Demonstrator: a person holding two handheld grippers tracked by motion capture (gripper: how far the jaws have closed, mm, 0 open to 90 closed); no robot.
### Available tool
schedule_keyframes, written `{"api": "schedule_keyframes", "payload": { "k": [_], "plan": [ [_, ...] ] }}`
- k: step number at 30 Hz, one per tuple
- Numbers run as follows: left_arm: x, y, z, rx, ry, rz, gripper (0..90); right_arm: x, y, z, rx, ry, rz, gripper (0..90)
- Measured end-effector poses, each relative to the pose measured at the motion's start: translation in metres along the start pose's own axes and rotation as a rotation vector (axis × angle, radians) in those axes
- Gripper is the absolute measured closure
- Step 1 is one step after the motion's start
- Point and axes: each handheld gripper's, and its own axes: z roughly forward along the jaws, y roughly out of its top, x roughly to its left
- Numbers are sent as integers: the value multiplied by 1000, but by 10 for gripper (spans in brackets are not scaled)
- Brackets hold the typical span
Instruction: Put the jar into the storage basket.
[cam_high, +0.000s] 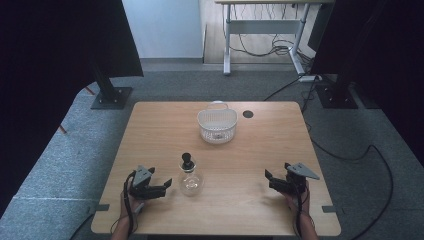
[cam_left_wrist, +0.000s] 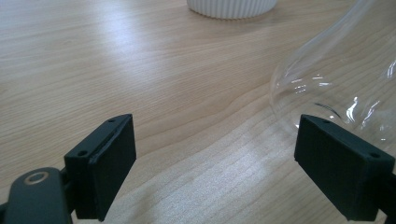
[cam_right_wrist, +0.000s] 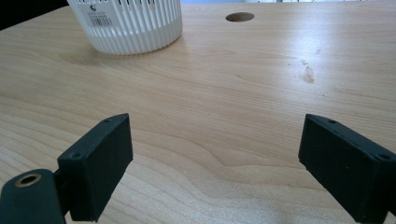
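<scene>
The left gripper (cam_high: 167, 184) rests low over the wooden table (cam_high: 160, 135), its jaws spread wide apart with nothing between them. Just beyond its right jaw stands a clear glass flask (cam_high: 190, 181) with a black stopper (cam_high: 187, 161), its rounded belly bulging close beside that jaw in the left gripper view (cam_left_wrist: 336, 88). Farther ahead, between the two grippers, sits a white slotted basket (cam_high: 217, 125). The right gripper (cam_high: 269, 179) is well apart from the flask, jaws likewise wide apart and empty, the basket (cam_right_wrist: 130, 23) ahead to its left.
</scene>
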Motion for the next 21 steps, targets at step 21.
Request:
{"api": "schedule_keyframes", "payload": {
  "k": [21],
  "plan": [
    [-3,1,1,2,2,10,95,8,1,4,40,-32,-80,100]
  ]
}}
